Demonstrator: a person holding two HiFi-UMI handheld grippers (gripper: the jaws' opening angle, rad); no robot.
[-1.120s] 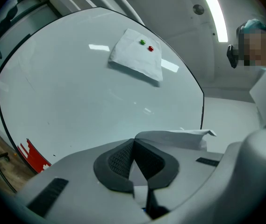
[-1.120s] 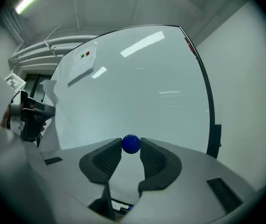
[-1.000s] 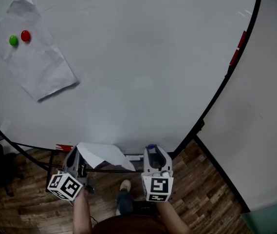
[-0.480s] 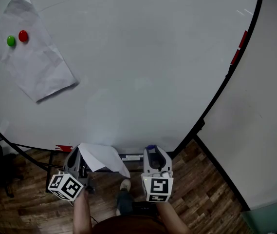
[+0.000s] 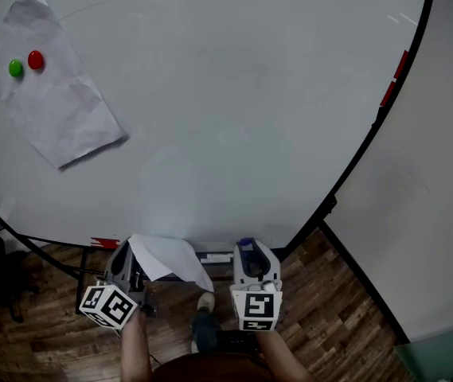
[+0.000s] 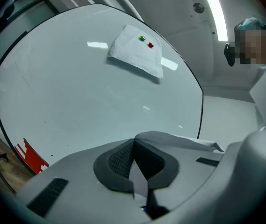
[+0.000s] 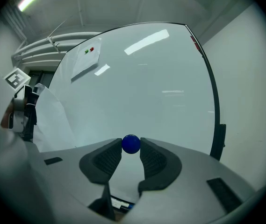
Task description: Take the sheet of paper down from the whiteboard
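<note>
A white sheet of paper (image 5: 169, 259) hangs from my left gripper (image 5: 130, 253), which is shut on its edge (image 6: 170, 140) low in front of the whiteboard (image 5: 234, 110). My right gripper (image 5: 247, 245) is shut on a small blue magnet (image 7: 131, 144), held between its fingertips. A second crumpled sheet (image 5: 51, 94) stays on the whiteboard at the upper left, pinned by a green magnet (image 5: 15, 68) and a red magnet (image 5: 35, 59); the same sheet (image 6: 137, 55) shows in the left gripper view and again (image 7: 86, 57) in the right one.
The whiteboard has a black frame (image 5: 369, 134) and stands on a wooden floor (image 5: 329, 309). A red marker clip (image 5: 394, 76) sits on its right edge. A white wall (image 5: 441, 197) lies to the right. The person's shoe (image 5: 205, 302) is below.
The sheet in my left gripper has swung and drooped from pointing right to hanging lower and closer. Both grippers stay almost still.
</note>
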